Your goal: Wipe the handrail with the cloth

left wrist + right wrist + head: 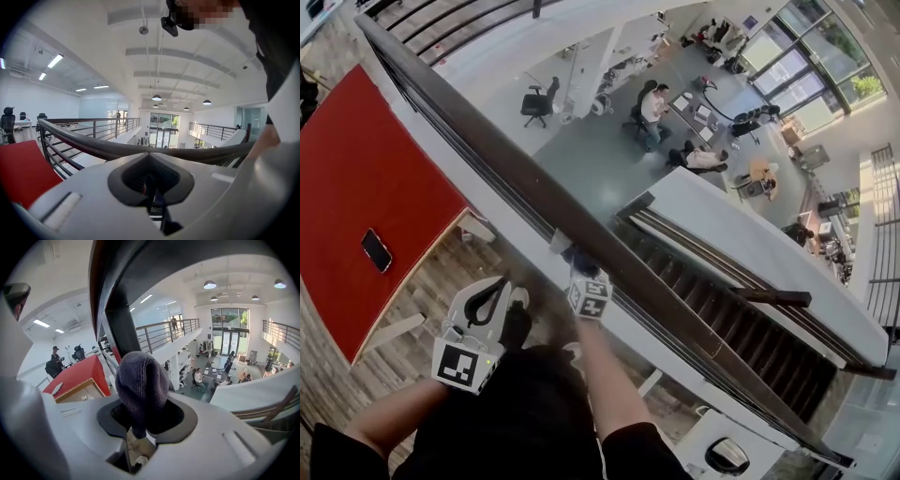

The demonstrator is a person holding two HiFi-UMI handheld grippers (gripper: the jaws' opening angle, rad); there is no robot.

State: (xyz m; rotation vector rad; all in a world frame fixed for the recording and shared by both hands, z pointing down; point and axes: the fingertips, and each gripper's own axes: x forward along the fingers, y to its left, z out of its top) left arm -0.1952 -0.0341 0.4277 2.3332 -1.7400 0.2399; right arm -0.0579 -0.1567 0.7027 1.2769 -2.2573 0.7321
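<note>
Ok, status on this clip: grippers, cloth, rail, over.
Right gripper shut on cloth, at the handrail. Left gripper shut, empty, short of it. Nothing on the rail ahead.

The left gripper [150,155] is seen with its jaws brought together, and nothing is held between them. Beyond the jaw tips the dark handrail [89,145] is seen running across from left to right. A red surface [21,171] is shown under the rail, to the gripper's left.
</note>
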